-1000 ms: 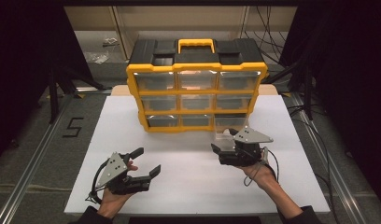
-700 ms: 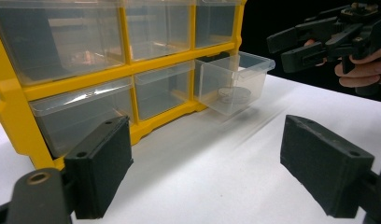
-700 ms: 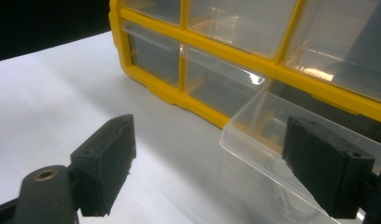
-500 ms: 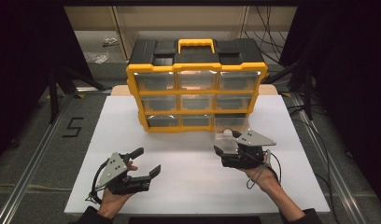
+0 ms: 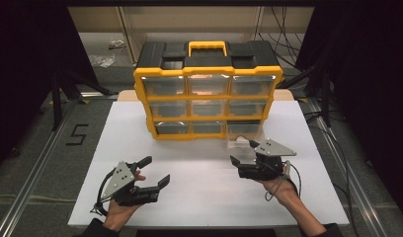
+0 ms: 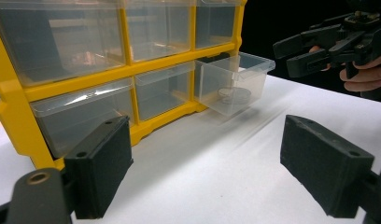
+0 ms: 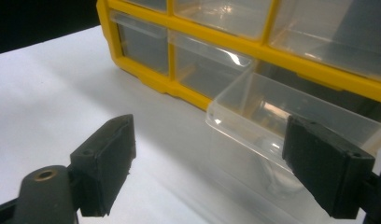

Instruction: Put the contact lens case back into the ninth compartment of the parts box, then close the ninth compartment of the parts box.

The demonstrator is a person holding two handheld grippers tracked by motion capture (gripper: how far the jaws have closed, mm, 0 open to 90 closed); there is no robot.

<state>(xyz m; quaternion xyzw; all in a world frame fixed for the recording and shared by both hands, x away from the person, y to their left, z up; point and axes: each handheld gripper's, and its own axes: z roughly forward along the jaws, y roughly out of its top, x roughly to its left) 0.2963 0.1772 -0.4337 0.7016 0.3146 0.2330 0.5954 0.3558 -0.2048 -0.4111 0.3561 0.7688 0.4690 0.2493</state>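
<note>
I've got the bottom-right drawer [image 5: 243,141] pulled partway out of the yellow organizer [image 5: 208,89], sitting on the table [image 5: 199,197]. From the left gripper view I can make out a small round thing [image 6: 234,95] lying on the drawer's floor; can't tell what it is. My right gripper [image 5: 241,153] hangs just in front of the drawer's open end, jaws spread wide, nothing between them; in the right gripper view the drawer's clear front rim [image 7: 235,126] sits between the two pads. My left gripper [image 5: 157,172] is well off to the left, low over the table, jaws wide and empty too. I'd say this is the reach into the drawer. Next move: tip the right gripper down over the rim, straddle that round piece, then close gently.
</note>
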